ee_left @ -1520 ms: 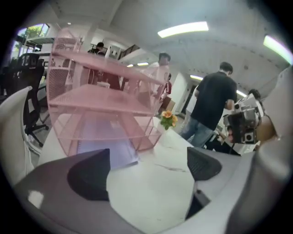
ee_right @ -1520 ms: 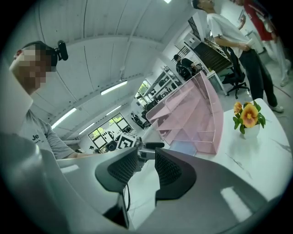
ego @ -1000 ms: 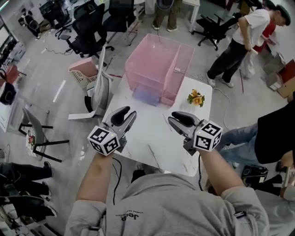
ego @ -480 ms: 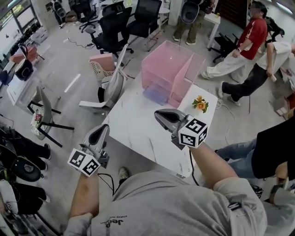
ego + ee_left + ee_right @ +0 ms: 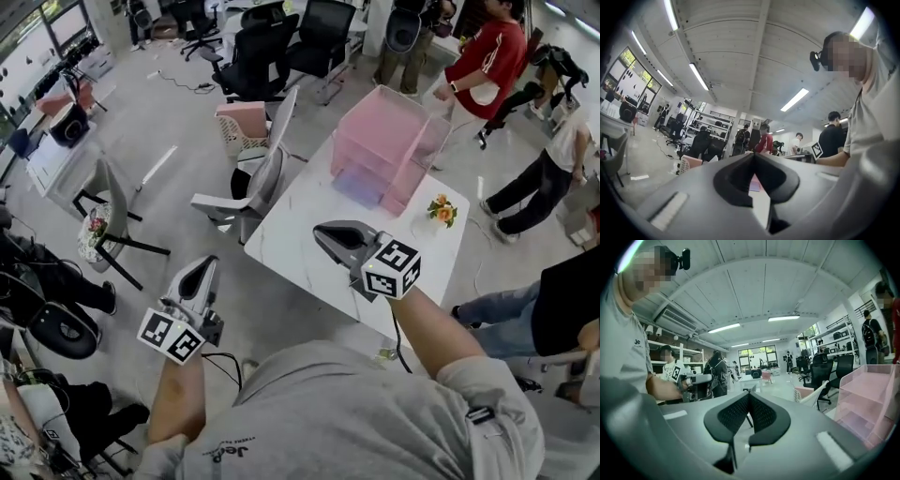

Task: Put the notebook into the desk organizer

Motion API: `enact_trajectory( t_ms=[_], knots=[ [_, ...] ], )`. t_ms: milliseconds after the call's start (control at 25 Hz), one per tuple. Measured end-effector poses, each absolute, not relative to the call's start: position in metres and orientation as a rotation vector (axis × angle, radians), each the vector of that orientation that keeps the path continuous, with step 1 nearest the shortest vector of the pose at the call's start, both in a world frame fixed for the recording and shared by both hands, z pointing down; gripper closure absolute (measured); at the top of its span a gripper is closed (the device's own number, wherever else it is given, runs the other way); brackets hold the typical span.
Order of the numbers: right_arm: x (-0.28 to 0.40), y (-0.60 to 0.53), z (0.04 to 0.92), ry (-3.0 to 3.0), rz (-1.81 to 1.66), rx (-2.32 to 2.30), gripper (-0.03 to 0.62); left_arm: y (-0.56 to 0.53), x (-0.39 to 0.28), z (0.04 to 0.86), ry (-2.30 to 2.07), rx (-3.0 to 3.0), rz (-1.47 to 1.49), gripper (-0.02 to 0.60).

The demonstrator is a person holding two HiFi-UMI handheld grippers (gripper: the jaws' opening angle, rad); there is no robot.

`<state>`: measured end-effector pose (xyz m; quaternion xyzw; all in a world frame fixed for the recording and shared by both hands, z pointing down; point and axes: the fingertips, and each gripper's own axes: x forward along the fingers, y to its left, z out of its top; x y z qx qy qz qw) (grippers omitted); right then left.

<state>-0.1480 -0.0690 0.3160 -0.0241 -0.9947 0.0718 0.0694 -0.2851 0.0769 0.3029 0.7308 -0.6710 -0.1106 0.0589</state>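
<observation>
The pink see-through desk organizer (image 5: 389, 141) stands at the far end of the white table (image 5: 300, 239). A lavender notebook (image 5: 359, 186) lies flat at its front foot; I cannot tell whether it is inside the bottom tier or just before it. My right gripper (image 5: 323, 232) hovers over the near part of the table, shut and empty, well short of the organizer (image 5: 867, 404). My left gripper (image 5: 206, 265) hangs off the table's left side above the floor, also shut with nothing in it. In each gripper view the jaws meet at the tip.
A small bunch of orange flowers (image 5: 441, 210) sits on the table's right side. A white chair (image 5: 262, 183) stands against the table's left edge, with a pink basket (image 5: 242, 127) and black office chairs (image 5: 267, 52) beyond. People (image 5: 483, 52) stand at the back right.
Both jaws have closed from partly open. My left gripper has swung left, off the table and lower. The right one stays over the table. The head view has shifted.
</observation>
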Motion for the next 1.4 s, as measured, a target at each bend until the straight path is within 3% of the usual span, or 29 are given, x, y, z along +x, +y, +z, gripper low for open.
enact_trajectory(
  t_ms=[320,1400],
  knots=[
    [-0.213,-0.044,0.318,-3.004,0.239,0.060,0.591,0.120,-0.362,0.311,-2.054,2.170,-0.312,0.522],
    [-0.215,-0.060,0.323,-2.962,0.168,0.013,0.592,0.098,-0.348,0.312,-2.048,2.205,-0.315,0.522]
  ],
)
